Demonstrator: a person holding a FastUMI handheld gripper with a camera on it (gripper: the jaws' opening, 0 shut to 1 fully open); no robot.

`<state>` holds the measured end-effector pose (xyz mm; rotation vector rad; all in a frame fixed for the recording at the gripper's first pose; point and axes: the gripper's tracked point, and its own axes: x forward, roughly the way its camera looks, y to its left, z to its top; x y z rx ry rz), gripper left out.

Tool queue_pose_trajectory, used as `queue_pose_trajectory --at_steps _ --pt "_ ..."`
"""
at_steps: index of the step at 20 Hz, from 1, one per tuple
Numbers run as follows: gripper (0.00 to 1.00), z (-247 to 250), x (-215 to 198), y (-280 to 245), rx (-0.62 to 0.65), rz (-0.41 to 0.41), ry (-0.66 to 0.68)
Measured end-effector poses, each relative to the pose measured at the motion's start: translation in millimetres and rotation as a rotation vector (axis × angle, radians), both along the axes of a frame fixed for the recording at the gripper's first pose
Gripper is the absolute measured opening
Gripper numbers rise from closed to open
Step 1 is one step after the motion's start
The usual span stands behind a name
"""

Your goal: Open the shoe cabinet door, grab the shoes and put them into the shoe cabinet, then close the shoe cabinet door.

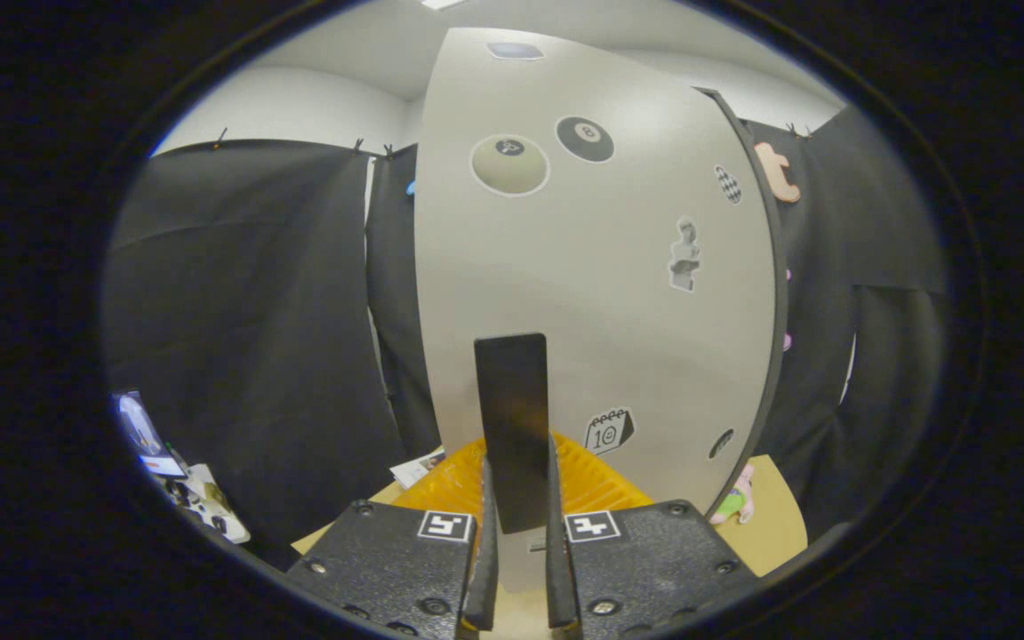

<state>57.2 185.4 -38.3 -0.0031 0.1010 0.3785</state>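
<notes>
Fingers [485, 551] clamped on the black handle [512, 427], one pad on each side of it, no gap visible. Gripper [516, 569] sits square to the door [601, 267].

Door is a pale grey panel standing upright just beyond the handle; handle sticks out of its lower middle as a flat dark bar. Stickers [585, 139] scattered over the face: two round ball ones near the top, a small figure mid-right, a calendar one low, beside the handle.

Door's left edge is free, with black wall cloth [245, 338] behind it and open room on that side. Right edge has a dark rim [777, 293] running the full height, close against more cloth, so room there is tight.

Orange ribbed mat [592, 484] lies under the door's bottom edge, just ahead of the fingers on both sides. Tan tabletop [774, 516] shows to the lower right, with a small pink-and-green toy [736, 500] near the door's bottom right corner. Papers [419, 467] lie left of the mat. Clutter [183, 480] at far left, too blurred to identify.
</notes>
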Motion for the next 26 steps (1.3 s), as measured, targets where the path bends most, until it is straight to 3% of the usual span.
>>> queue_pose_trajectory --at_steps 7,14,20,22,26 --pt "0.22 -2 -55 -74 -0.017 -0.071 -0.006" --pt "0.11 -4 -85 -167 -0.038 -0.246 -0.021" --pt "0.04 6 -87 -264 -0.021 -0.408 -0.03" --pt "0.04 6 -85 -273 0.027 -0.38 -0.018" --pt "0.04 2 -80 -275 0.006 -0.348 -0.022"
